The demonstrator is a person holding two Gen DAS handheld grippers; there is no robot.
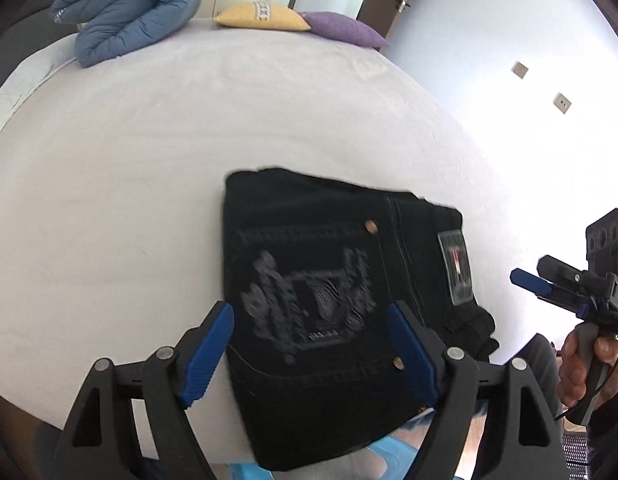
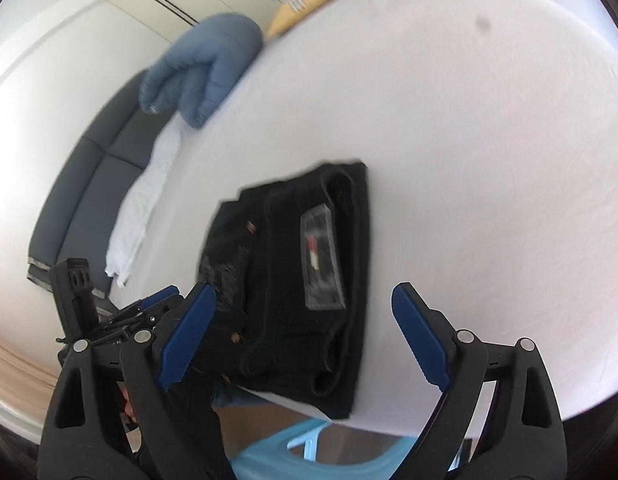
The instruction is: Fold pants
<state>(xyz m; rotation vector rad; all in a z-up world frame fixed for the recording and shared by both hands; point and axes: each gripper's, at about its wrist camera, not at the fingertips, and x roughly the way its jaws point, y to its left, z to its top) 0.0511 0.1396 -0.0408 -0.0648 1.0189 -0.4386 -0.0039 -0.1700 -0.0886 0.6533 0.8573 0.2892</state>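
My left tongs (image 1: 311, 354) hang open above the near part of the folded black pants (image 1: 329, 300), holding nothing. The pants lie in a compact bundle at the near edge of the white bed (image 1: 189, 140), back pocket and waist patch facing up. My right tongs (image 2: 305, 334) also stand open and empty, hovering over the waistband end of the pants (image 2: 301, 264).
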